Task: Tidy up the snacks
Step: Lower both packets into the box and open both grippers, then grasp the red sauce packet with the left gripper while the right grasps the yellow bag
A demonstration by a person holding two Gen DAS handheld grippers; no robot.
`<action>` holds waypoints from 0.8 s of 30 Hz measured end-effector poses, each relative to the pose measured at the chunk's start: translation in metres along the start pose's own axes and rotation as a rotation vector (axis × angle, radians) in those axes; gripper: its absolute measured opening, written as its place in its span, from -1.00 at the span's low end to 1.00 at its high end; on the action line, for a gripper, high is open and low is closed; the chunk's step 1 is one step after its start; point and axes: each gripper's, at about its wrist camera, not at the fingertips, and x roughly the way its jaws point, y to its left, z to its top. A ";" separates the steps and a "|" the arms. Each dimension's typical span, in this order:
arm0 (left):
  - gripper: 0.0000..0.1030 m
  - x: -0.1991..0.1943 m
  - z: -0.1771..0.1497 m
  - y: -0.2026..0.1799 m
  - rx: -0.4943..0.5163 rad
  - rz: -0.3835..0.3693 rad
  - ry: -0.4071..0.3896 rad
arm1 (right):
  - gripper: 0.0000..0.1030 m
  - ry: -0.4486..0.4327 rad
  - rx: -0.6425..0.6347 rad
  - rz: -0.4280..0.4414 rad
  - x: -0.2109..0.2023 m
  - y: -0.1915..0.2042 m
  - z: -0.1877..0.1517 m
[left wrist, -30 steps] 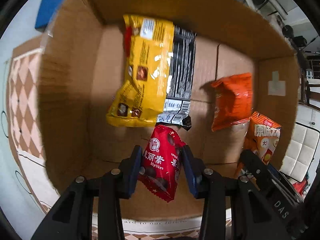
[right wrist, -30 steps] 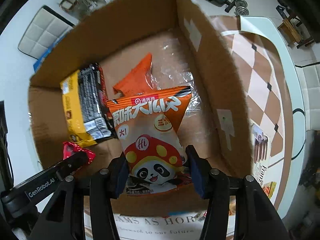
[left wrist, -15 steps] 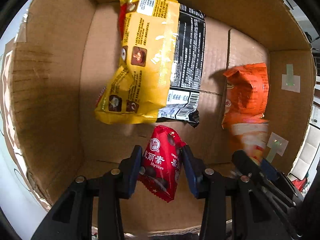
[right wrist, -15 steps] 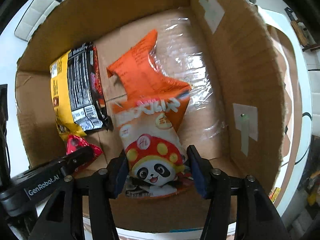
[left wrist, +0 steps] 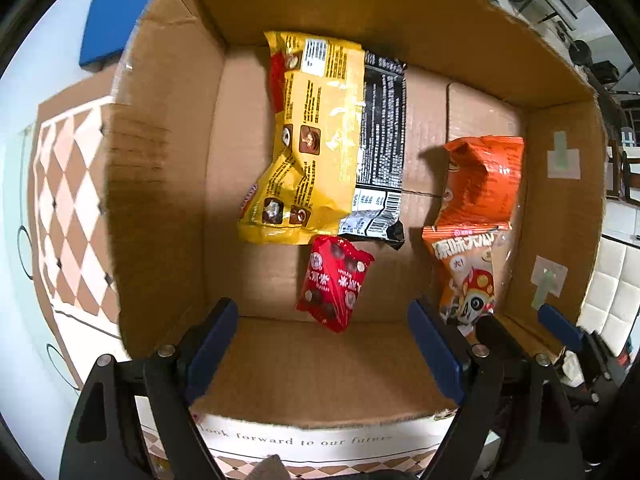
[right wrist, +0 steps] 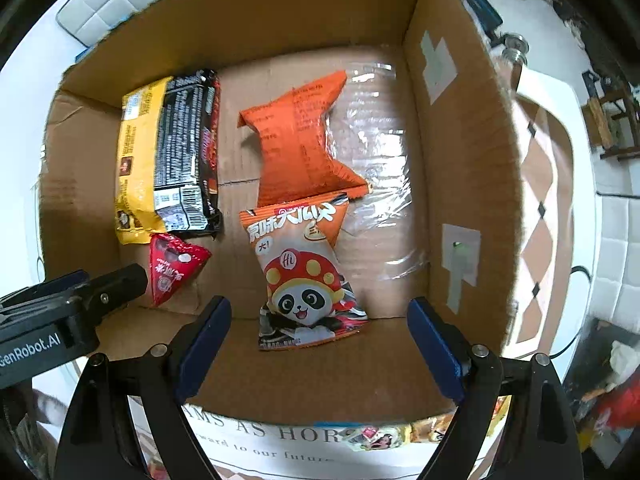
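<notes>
Now both pairs of tongs hang over the near edge of the cardboard box (left wrist: 160, 184), and each is spread wide with nothing between its blue pads. Below the left tongs (left wrist: 324, 344) the red chocolate packet (left wrist: 334, 280) lies loose on the box floor, tilted, its upper corner touching the lower edge of the yellow noodle pack (left wrist: 308, 140). That yellow pack lies partly over a black noodle pack (left wrist: 380, 152), and the two lie together toward the left and far part of the floor. Below the right tongs (right wrist: 320, 344) the panda snack bag (right wrist: 304, 272) lies flat near the front wall, printed side up, clear of both pads. Its top edge overlaps the bottom of the orange snack bag (right wrist: 300, 144), which lies farther in with its printed back showing. A patch of clear tape (right wrist: 376, 160) shines on the floor just right of the orange bag. In the right wrist view the black arm of the left tongs reaches in from the left, its tip just beside the red packet. The box stands on a desk (left wrist: 68, 184) covered with a brown and cream diamond pattern.
</notes>
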 end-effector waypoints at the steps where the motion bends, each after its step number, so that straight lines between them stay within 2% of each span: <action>1: 0.69 -0.004 -0.004 0.000 0.006 0.003 -0.018 | 0.79 -0.015 -0.009 -0.009 -0.006 0.000 -0.003; 11: 0.69 -0.071 -0.069 0.003 0.024 0.031 -0.318 | 0.79 -0.217 -0.078 -0.049 -0.076 0.002 -0.048; 15: 0.69 -0.094 -0.091 0.004 0.042 0.052 -0.405 | 0.79 -0.279 -0.089 -0.053 -0.090 0.004 -0.064; 24: 0.69 -0.141 -0.150 0.002 0.052 0.045 -0.558 | 0.79 -0.396 -0.085 -0.008 -0.138 0.002 -0.110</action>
